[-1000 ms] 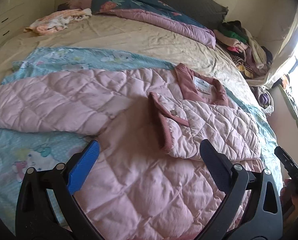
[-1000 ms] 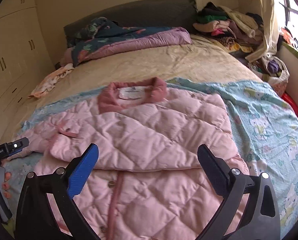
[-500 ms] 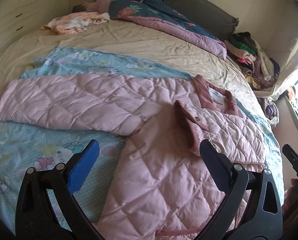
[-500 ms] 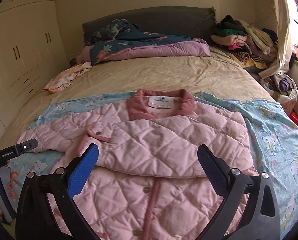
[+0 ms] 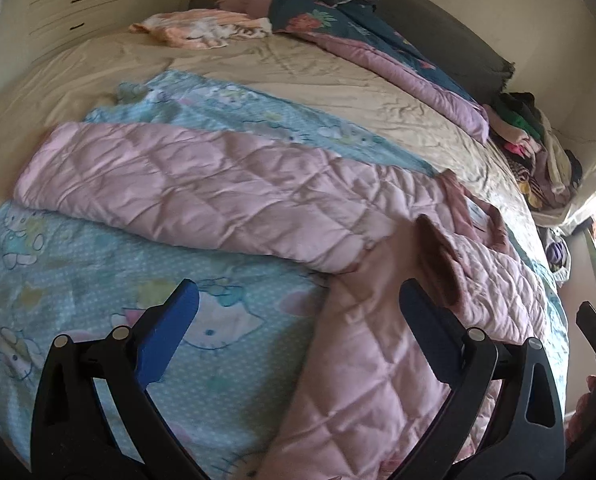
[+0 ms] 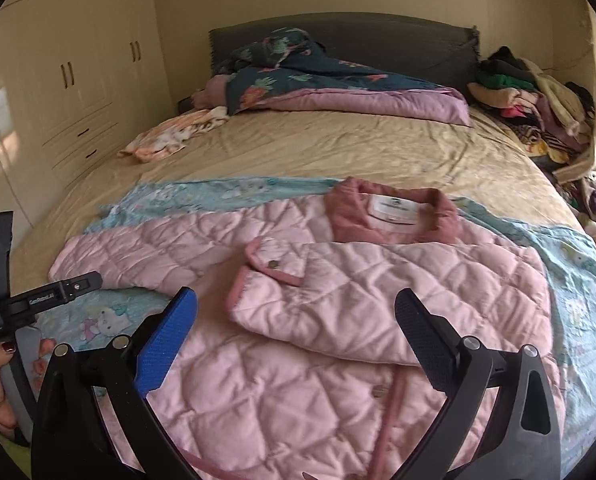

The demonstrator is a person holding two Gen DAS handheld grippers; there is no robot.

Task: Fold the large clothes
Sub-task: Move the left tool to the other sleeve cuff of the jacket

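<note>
On the bed (image 6: 337, 152), a pink quilted jacket (image 6: 337, 360) lies face up on a blue cartoon sheet (image 5: 78, 320) near the foot edge. One sleeve (image 6: 377, 292) is folded across the chest; the other sleeve (image 5: 198, 188) stretches flat toward the bed's left edge. Collar (image 6: 391, 210) points toward the headboard. Left gripper (image 5: 298, 320) hovers over sheet and jacket side, jaws wide apart, holding nothing. Right gripper (image 6: 296, 324) hovers above the jacket front, jaws wide apart, holding nothing. Quilt (image 6: 337, 88) and clothes pile (image 6: 537, 100) sit at the head end.
</note>
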